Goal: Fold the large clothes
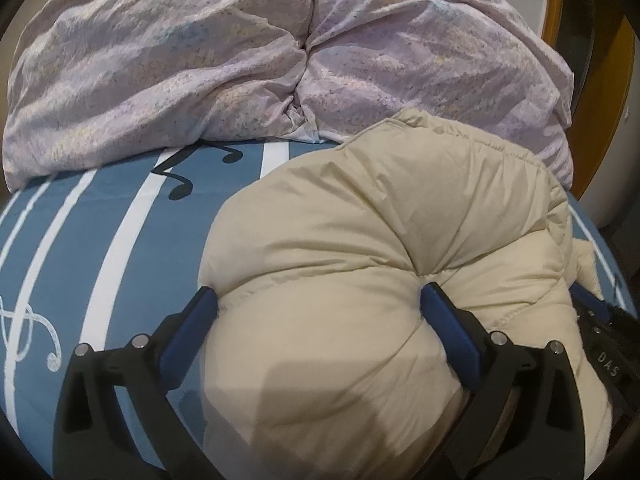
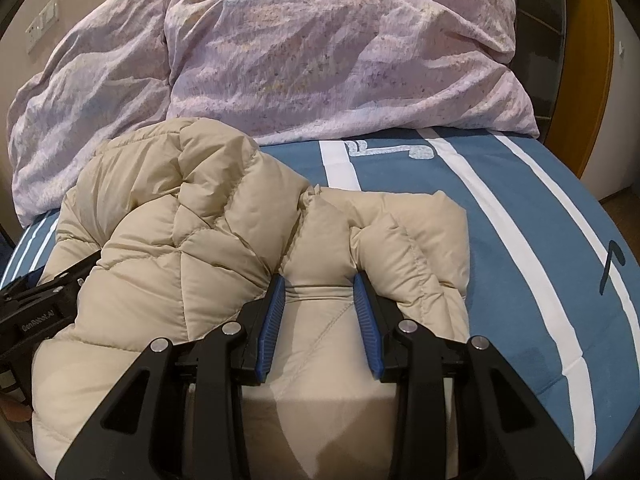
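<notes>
Left tool (image 1: 318, 308) pinches a thick fold of the cream jacket (image 1: 380, 240). Right tool (image 2: 320, 292) pinches another fold of it. The jacket lies on the bed (image 1: 100, 248).

The cream puffer jacket (image 1: 360, 240) lies bunched on the blue striped bedsheet (image 1: 100, 240), just in front of the lilac duvet (image 1: 200, 72). Its quilted panels are puffed and creased, folded over themselves in a thick heap, with one flatter part spread toward the right side.
</notes>
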The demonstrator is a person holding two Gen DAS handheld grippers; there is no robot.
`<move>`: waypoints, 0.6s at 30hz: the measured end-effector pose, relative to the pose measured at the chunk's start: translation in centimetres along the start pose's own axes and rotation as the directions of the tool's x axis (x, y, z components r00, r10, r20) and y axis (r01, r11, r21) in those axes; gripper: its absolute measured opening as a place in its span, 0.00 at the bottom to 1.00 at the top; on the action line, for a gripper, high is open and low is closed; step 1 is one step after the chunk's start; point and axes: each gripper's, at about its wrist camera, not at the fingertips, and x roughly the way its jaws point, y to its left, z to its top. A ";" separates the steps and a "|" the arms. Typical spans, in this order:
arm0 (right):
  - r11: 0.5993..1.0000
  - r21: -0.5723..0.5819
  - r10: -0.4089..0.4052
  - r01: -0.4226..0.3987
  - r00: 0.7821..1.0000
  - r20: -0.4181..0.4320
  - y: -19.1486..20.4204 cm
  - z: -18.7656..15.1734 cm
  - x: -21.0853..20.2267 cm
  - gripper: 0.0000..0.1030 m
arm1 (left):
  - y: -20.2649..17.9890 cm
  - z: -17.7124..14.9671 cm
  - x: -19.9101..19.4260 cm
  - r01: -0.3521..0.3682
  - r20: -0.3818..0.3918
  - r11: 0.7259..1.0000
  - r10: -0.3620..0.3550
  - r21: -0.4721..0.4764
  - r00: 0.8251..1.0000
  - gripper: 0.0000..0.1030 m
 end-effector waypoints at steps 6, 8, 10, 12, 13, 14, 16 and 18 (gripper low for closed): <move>0.998 0.002 0.059 -0.059 0.998 -0.015 -0.9 -0.4 -2.5 0.43 | 2.8 -1.4 -3.0 0.122 -0.025 0.986 -0.126 -0.112 0.992 0.98; 0.997 0.014 0.082 -0.082 0.997 -0.008 -1.1 -0.6 -3.6 0.52 | 3.3 -1.7 -4.2 0.139 -0.023 0.984 -0.142 -0.109 0.990 0.98; 0.994 0.023 0.106 -0.106 0.994 0.007 -1.4 -0.9 -5.2 0.69 | 3.8 -2.0 -5.6 0.142 -0.012 0.986 -0.143 -0.092 0.990 0.98; 0.993 0.031 0.114 -0.115 0.993 0.021 -1.9 -1.1 -6.5 0.82 | 4.2 -2.3 -6.9 0.146 -0.002 0.987 -0.146 -0.071 0.989 0.97; 0.992 0.042 0.116 -0.117 0.993 0.026 -2.3 -1.2 -6.9 0.89 | 4.5 -2.5 -7.5 0.152 0.000 0.986 -0.152 -0.062 0.988 0.97; 0.990 0.059 0.128 -0.129 0.992 0.024 -2.8 -1.3 -7.3 0.91 | 4.8 -2.6 -7.9 0.160 -0.001 0.985 -0.160 -0.061 0.987 0.97; 0.982 0.098 0.163 -0.163 0.987 0.010 -3.8 -1.4 -7.4 0.93 | 5.4 -2.9 -8.2 0.174 -0.011 0.982 -0.176 -0.078 0.984 0.97; 0.968 0.158 0.200 -0.194 0.980 -0.020 -4.9 -1.6 -7.0 0.94 | 6.4 -3.1 -8.2 0.195 -0.022 0.972 -0.200 -0.128 0.980 0.97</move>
